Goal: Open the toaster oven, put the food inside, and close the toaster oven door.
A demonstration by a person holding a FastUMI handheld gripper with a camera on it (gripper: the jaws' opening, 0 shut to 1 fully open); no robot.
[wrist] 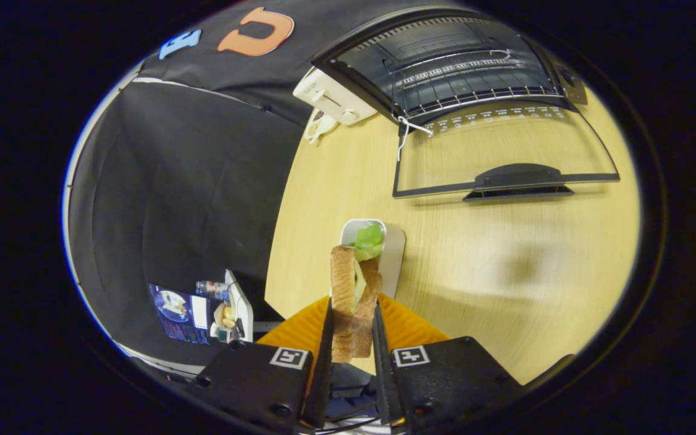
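Note:
My gripper (351, 329) is shut on a sandwich (348, 296), two brown bread slices with a pale filling and green lettuce, standing up between the fingers. The sandwich is lifted above a white rectangular dish (393, 251) that lies on the wooden table just ahead of the fingers. Far beyond the fingers stands the toaster oven (444, 60), its glass door (505, 154) folded down flat with a dark handle (520, 178) at its near edge. A wire rack (475, 90) shows inside the dark cavity.
The light wooden table (505, 272) spreads between the dish and the oven door. The oven's white control panel with knobs (333, 96) is on its left side, a tag beside it. Left of the table edge the black cloth wall drops away, with small clutter (203, 308) low down.

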